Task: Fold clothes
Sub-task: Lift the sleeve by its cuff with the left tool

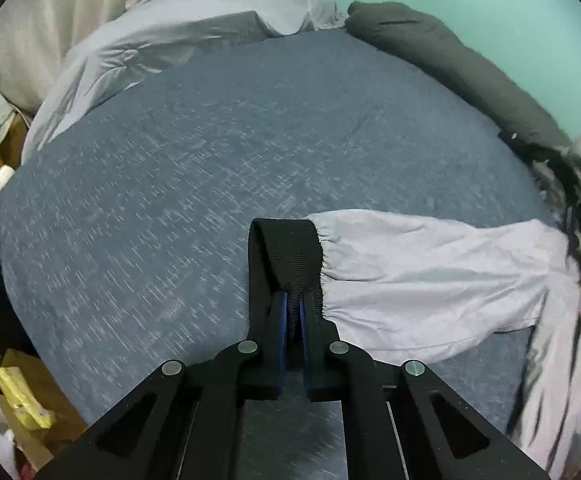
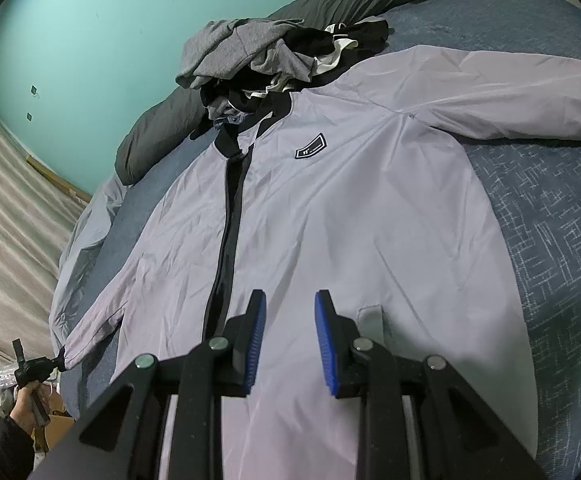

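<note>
— Jacket position? Our pale lilac zip-front windbreaker jacket (image 2: 330, 200) lay face up, spread flat on the blue woven bedspread (image 2: 550, 220).

— Grippers? Our left gripper (image 1: 293, 312) was clamped on the black ribbed sleeve cuff (image 1: 290, 252); our right gripper (image 2: 290, 340) hovered over the jacket's lower front, jaws parted, holding nothing.

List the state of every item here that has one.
Pale lilac zip-up jacket: spread flat, front up, zipped.
Black ribbed sleeve cuff: clamped in left tool.
Left tool: shut on cuff.
Right tool: open, above jacket hem.
Grey and black clothes pile: crumpled, unfolded.
</note>
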`<state>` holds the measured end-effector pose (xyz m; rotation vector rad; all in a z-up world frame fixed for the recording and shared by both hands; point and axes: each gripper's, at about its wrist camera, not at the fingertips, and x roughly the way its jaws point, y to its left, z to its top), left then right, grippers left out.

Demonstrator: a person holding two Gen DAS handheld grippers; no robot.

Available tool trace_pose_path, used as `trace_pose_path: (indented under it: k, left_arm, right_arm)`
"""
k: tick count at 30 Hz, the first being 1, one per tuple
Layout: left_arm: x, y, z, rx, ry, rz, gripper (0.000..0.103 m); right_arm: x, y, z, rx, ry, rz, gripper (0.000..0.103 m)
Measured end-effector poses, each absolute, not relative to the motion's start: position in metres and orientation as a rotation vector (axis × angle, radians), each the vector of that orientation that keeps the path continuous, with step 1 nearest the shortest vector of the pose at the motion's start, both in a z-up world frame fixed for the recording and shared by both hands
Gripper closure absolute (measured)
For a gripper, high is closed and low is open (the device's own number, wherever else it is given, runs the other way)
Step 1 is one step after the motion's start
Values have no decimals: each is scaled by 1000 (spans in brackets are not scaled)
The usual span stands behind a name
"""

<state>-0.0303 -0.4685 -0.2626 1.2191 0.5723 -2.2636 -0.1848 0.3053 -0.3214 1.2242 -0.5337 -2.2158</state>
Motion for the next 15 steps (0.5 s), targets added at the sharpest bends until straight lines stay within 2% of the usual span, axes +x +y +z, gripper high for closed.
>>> trace_pose_path:
  k: [8, 10, 12, 13, 15]
  left_arm:
    - [-18, -477, -280, 1175, 748, -2217, 92]
    - [-13, -479, -285, 1159, 798, -2204, 85]
    - [-9, -480, -289, 1143, 848, -2191, 62]
    - [-6, -481, -291, 1135, 874, -2185, 58]
    - [3, -475, -294, 1124, 920, -2180, 56]
  right_arm:
    - [-187, 304, -324, 1231, -523, -2213, 78]
    - [-188, 304, -325, 1233, -520, -2212, 78]
    - [-188, 303, -325, 1234, -517, -2211, 78]
    - [-187, 303, -325, 1234, -516, -2211, 78]
    - [-186, 303, -325, 1234, -513, -2210, 78]
